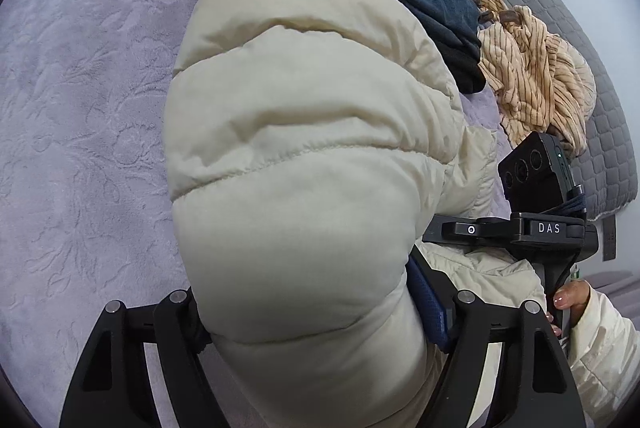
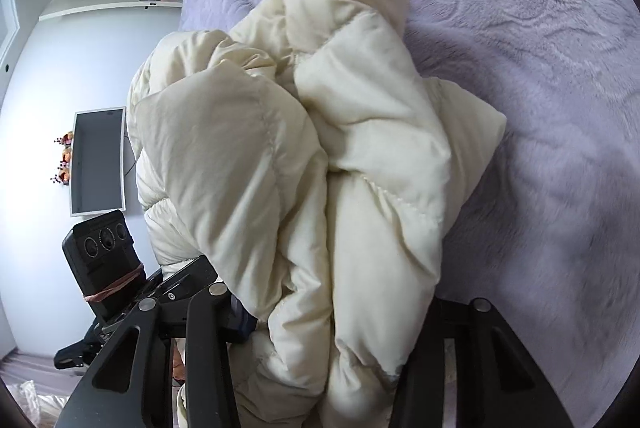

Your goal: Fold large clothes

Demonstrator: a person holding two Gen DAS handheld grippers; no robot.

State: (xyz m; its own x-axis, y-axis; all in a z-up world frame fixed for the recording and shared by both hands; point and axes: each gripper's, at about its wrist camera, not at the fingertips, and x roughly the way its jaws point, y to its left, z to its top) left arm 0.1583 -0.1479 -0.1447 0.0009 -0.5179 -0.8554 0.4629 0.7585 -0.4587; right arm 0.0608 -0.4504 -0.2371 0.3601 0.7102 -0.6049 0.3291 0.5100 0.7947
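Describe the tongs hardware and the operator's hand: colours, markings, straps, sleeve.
Both tongs are matte black with triangular cut-outs and silver pivot bolts: left tongs, right tongs. The right unit's clamp reads "DAS" in white, under a black three-lens module. The left unit's module has a reddish band. Operator's hand: pale nails, cream sleeve.

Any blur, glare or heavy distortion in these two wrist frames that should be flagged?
Left wrist view: sharp, soft even light, no glare; fisheye bends the grey headboard; the cream puffer jacket fills the centre. Right wrist view: purple blanket smears with motion blur at lower right; a dark shadow sits there; the wall bows strongly.
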